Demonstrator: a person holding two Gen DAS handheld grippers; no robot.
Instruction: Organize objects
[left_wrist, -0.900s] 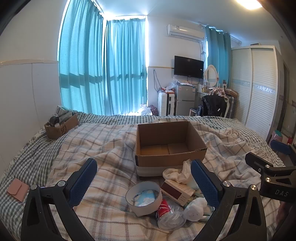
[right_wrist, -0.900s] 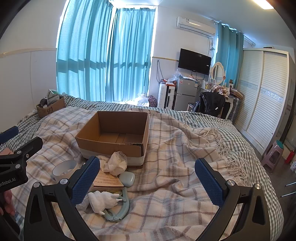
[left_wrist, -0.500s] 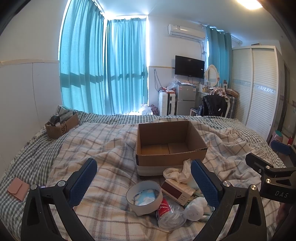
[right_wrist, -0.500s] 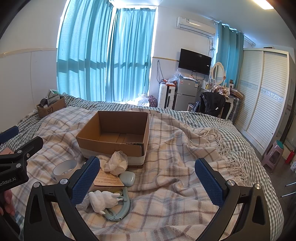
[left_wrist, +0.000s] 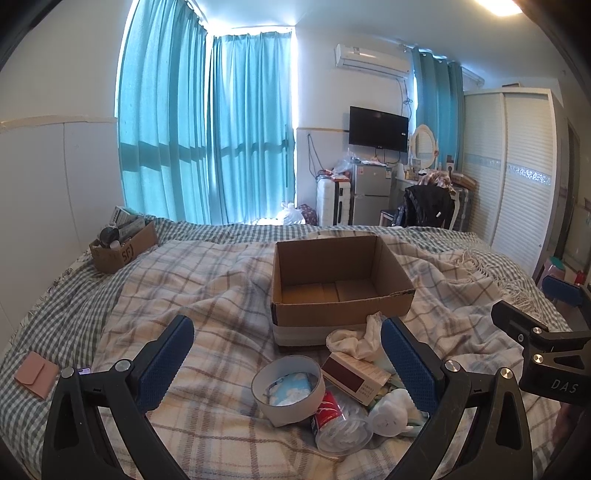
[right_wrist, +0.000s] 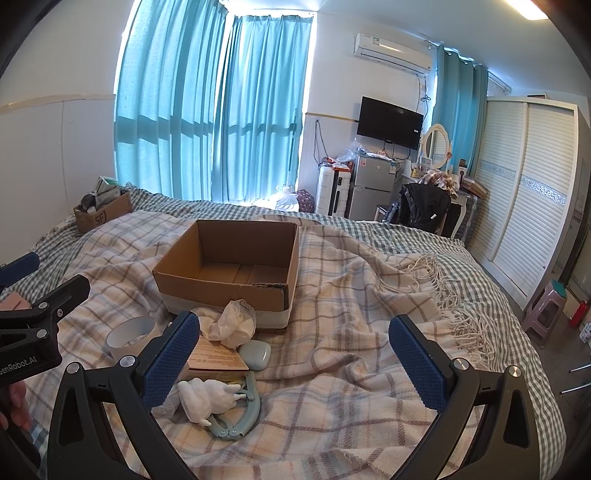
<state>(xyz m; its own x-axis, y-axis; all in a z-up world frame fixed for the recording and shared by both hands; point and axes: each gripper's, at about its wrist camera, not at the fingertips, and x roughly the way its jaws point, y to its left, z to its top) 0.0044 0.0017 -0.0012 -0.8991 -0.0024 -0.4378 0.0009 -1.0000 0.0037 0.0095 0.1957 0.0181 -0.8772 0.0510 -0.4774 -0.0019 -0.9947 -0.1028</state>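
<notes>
Daylight glows through the translucent turquoise curtains (left_wrist: 207, 129) with glare at their top gap, a warm ceiling lamp (right_wrist: 524, 9) burns out at the corner, shadows are soft, focus is sharp, and fisheye distortion bends and darkens the edges

An open cardboard box (left_wrist: 341, 284) sat upright and empty mid-bed. Just near it lay a crumpled cloth (left_wrist: 356, 338), tape roll (left_wrist: 288, 387), small carton (left_wrist: 354, 376), crushed bottle (left_wrist: 338, 424) and white toy (left_wrist: 389, 408).
</notes>
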